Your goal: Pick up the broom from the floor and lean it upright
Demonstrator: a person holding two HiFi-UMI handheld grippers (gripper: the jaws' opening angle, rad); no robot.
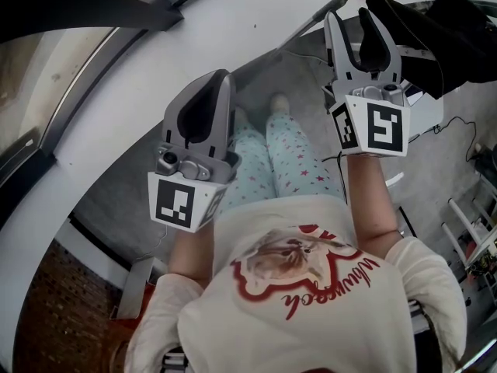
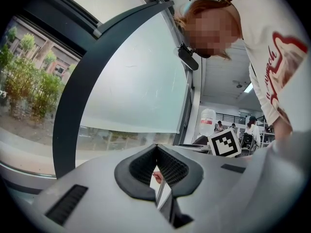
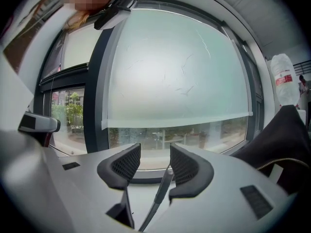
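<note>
The broom shows only as a thin grey handle [image 1: 311,23] slanting against the white ledge by the window. In the right gripper view the handle [image 3: 163,188] rises between the jaws, close to the right pad, and neither pad presses on it. My right gripper [image 1: 349,14] [image 3: 155,152] is open and held high at the handle. Lower and to the left, my left gripper [image 1: 224,76] [image 2: 156,147] is shut, its tips meeting, with nothing seen in its grip. The broom head is hidden.
A white curved ledge [image 1: 155,76] runs under the big window [image 3: 175,72]. A black bag or jacket [image 1: 419,37] lies just right of the right gripper. The person's legs in star-print trousers [image 1: 299,162] stand on grey floor, with cables [image 1: 458,123] to the right.
</note>
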